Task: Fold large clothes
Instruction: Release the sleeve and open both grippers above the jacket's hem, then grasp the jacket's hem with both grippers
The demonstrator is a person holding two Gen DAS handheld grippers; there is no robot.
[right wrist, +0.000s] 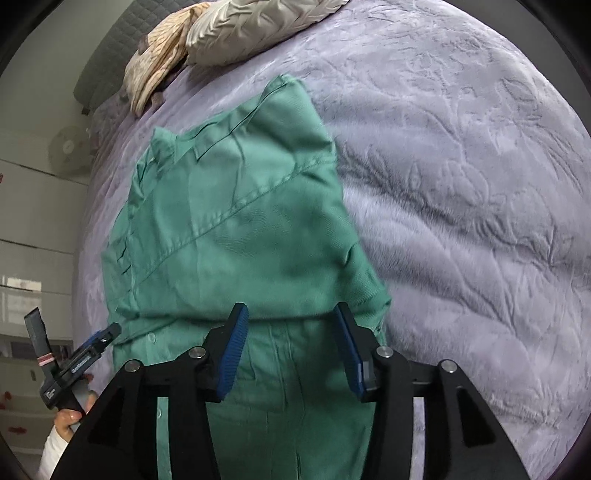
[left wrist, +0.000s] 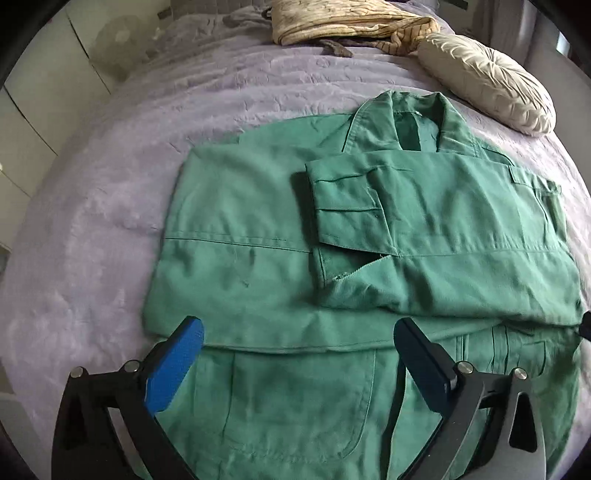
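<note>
A green jacket (left wrist: 258,236) lies flat on a lilac bedspread (left wrist: 110,221), collar at the far end, both sleeves folded across its chest. My left gripper (left wrist: 299,332) is open and empty, hovering over the jacket's lower part near a patch pocket (left wrist: 295,398). In the right wrist view the same jacket (right wrist: 236,229) lies lengthwise. My right gripper (right wrist: 291,314) is open and empty above the jacket's lower right edge. The left gripper (right wrist: 107,332) and the hand holding it show at the left of that view.
A cream round cushion (left wrist: 487,81) and a striped beige cloth (left wrist: 343,22) lie at the head of the bed. White drawers (right wrist: 33,236) and a fan (right wrist: 68,149) stand beyond the bed's left side. The bedspread (right wrist: 461,203) stretches wide to the right of the jacket.
</note>
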